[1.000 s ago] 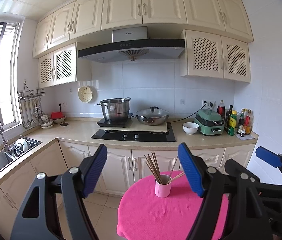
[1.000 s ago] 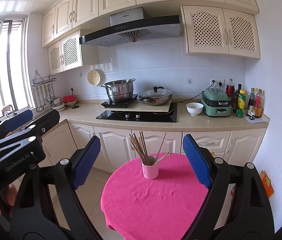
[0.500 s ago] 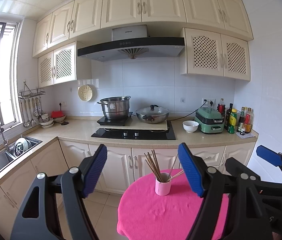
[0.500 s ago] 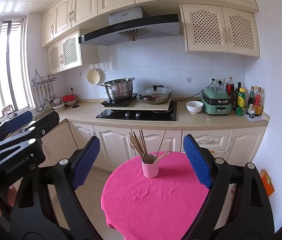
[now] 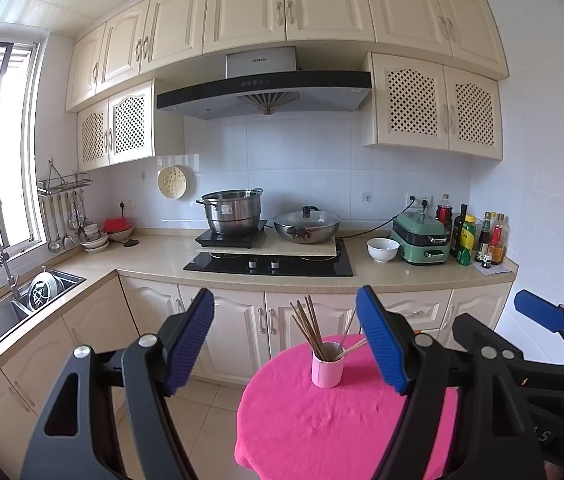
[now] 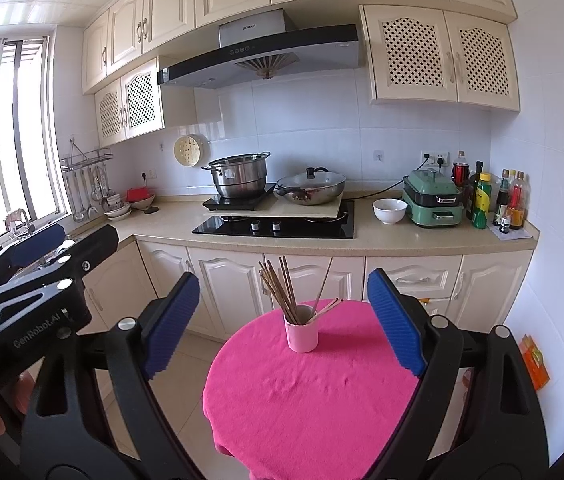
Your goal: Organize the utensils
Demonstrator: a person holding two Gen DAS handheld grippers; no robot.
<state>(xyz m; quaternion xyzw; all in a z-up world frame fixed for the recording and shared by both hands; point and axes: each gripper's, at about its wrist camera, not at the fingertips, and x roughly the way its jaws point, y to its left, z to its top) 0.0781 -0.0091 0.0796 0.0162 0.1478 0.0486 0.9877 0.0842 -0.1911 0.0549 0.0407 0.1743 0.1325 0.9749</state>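
Chopsticks (image 6: 282,292) stand bundled in a pink cup (image 6: 301,334) on the far half of the round table with pink cloth (image 6: 309,408), most leaning left, a couple splayed right; count unclear at this resolution. Same spot as 0.5 s ago and 1.0 s ago, nothing on the table shifted. Only change: both views sit marginally lower against the kitchen, cup framing almost identical.

Left gripper (image 5: 285,344) spread wide, blue pads empty, hanging in air short of the table's near-left edge. Right gripper (image 6: 283,324) also spread wide and empty, cup framed between its pads but well apart from both. Left gripper body shows at the left edge of the right wrist view; right gripper's pad at the right edge of the left wrist view.

Cloth bare around the cup on all sides, front half fully open. Tiled floor (image 6: 178,364) open left of table. Cabinets (image 6: 234,280) and counter (image 6: 401,236) stand behind the table's far edge.
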